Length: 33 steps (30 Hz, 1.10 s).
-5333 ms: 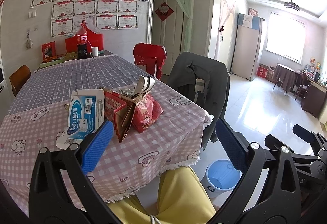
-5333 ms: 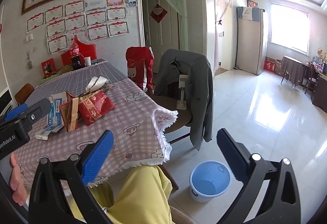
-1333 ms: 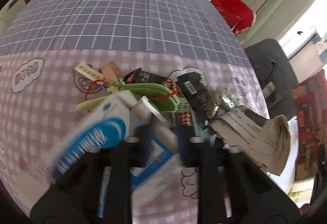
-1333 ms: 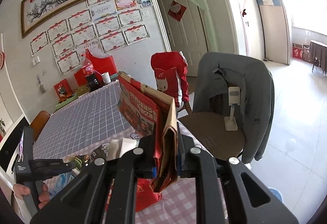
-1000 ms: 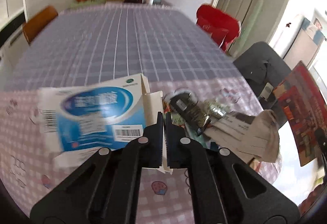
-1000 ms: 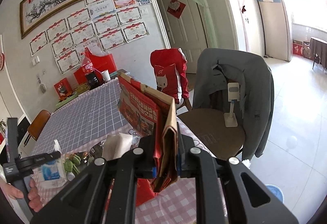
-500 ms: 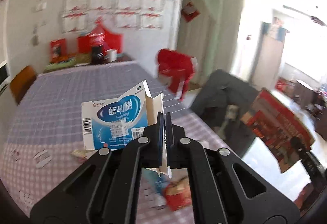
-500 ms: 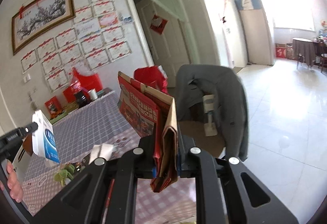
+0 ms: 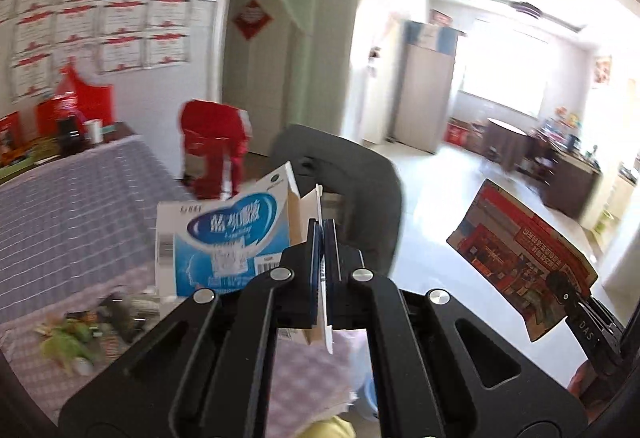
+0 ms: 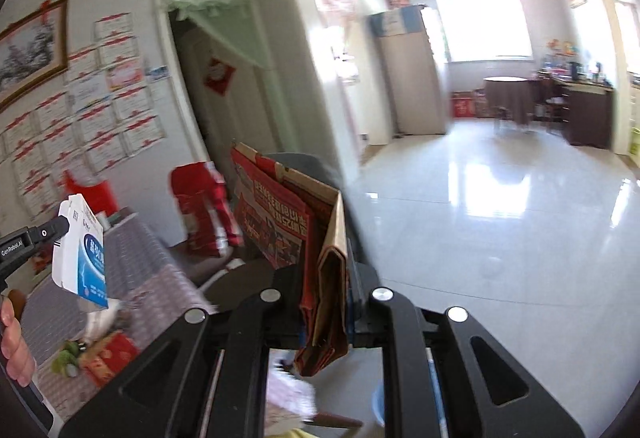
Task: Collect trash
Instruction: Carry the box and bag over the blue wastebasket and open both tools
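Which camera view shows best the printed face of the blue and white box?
The left wrist view: the blue and white box turns its printed face to that camera, held by a flap in the shut left claw. The right wrist view shows the box small, nearly edge-on, at the left border.

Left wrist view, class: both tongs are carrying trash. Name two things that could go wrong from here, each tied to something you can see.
1. The left tongs pinch the flattened white-and-blue cardboard box only by a thin flap at its edge, so it might slip or tear free.
2. The round blue plastic bin is mostly hidden below the tongs, and the wide flattened red printed carton in the right tongs may catch its rim or miss it.
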Each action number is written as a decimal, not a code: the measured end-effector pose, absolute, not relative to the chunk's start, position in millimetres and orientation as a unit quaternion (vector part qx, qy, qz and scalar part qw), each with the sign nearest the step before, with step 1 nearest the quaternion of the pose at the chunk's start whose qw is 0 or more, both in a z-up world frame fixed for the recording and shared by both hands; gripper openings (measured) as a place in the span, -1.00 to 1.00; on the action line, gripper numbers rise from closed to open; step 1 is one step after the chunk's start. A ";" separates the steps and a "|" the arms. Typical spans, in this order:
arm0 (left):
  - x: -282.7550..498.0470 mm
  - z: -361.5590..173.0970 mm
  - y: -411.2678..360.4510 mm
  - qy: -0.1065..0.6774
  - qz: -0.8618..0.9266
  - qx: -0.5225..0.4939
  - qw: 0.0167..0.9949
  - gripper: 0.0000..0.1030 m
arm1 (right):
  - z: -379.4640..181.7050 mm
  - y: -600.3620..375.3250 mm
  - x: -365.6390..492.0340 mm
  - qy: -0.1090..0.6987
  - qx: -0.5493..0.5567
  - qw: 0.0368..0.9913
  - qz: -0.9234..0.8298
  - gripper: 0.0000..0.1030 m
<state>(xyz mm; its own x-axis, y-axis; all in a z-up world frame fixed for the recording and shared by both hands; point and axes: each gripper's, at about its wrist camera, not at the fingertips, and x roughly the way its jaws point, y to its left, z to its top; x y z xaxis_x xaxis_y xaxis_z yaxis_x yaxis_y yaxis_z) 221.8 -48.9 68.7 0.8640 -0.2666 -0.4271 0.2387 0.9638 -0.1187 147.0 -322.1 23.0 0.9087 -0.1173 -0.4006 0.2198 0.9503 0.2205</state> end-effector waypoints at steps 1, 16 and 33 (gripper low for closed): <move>223.6 65.7 -63.2 0.231 -0.150 -0.028 0.961 -0.95 | 20.5 -331.9 141.3 0.197 0.133 0.966 -0.101 -0.74; 237.5 -1.1 -212.5 0.332 -0.296 0.028 0.895 -0.95 | -39.6 -429.4 103.6 0.260 0.171 0.926 -0.213 -0.74; 275.3 -145.8 -320.2 0.523 -0.351 0.087 0.772 -0.69 | -166.6 -464.9 134.0 0.401 0.210 0.844 -0.287 -0.74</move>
<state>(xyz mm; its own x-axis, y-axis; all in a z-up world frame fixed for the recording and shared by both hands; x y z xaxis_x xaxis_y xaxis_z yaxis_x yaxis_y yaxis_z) 275.3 -320.2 -145.8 0.2066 -0.4506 -0.8685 0.6334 0.7381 -0.2323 134.0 -464.9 -166.6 0.5139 -0.3169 -0.7972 0.6535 0.7466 0.1245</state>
